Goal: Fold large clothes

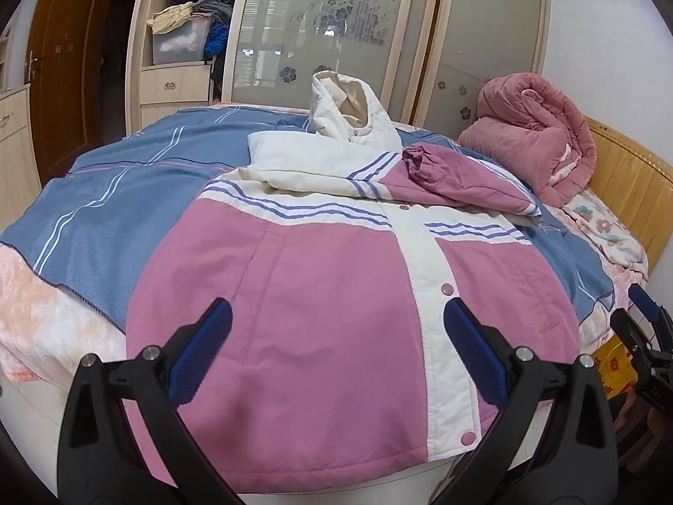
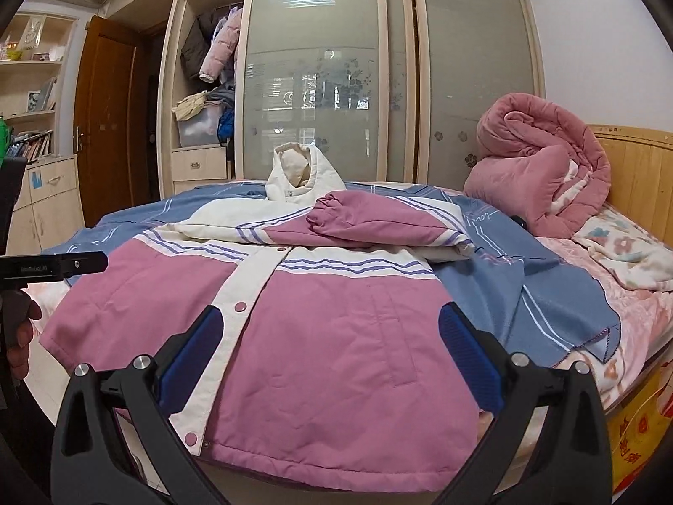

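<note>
1. i see the bed filling the middle of both views, under a blue striped blanket, with a wardrobe across the top of the frame.
2. the pink and white jacket lies front up on the blanket, centre of the frame, its hem at the near edge of the bed; one pink sleeve is folded across the chest and the white hood stands up behind it.
3. a rolled pink quilt sits at the right of the frame by the headboard.
4. my left hand-held gripper hangs over the hem at the bottom of the frame, fingers spread wide, holding nothing.
5. my right hand-held gripper is likewise spread and empty.
</note>
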